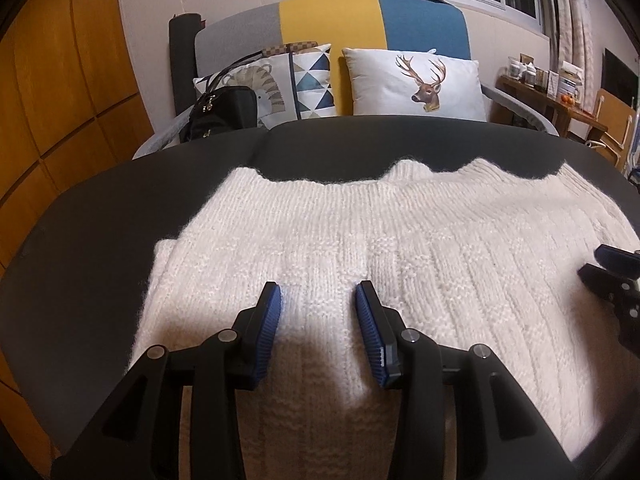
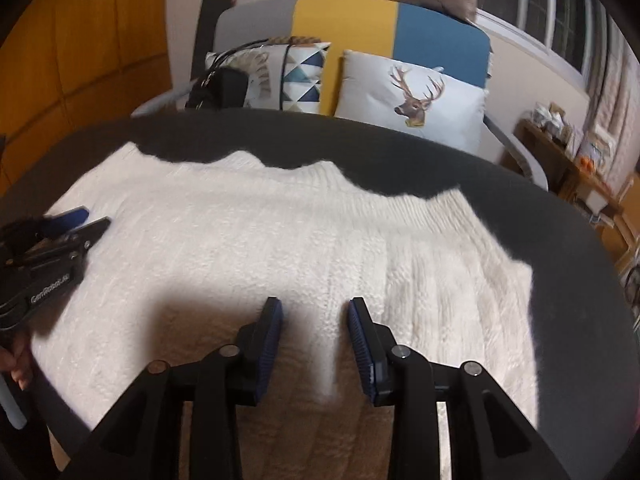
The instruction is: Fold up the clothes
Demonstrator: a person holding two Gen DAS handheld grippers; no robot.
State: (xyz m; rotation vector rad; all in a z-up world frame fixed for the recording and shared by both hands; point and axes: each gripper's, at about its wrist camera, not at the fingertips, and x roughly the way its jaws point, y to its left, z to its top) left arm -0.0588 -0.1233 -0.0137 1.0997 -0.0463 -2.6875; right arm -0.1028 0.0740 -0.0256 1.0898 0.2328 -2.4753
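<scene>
While the white knit sweater [image 1: 360,264] lies spread flat across the dark table [image 1: 100,216], its wavy ribbed hem runs across the middle of both frames, leaving a bare dark strip between hem and the table's far edge. In the left wrist view the left tool [image 1: 318,292] stands released low in the centre, blue pads apart over the knit with nothing pinched between them; bare table shows at the left, beyond the garment's folded side edge. The right wrist view shows the right tool [image 2: 315,306] likewise released above the sweater, with open table along the right of the frame. Only that view shows fingers [image 2: 18,364] gripping the left tool's handle at the lower left. A sofa with a deer cushion [image 1: 416,84] sits beyond the table.
</scene>
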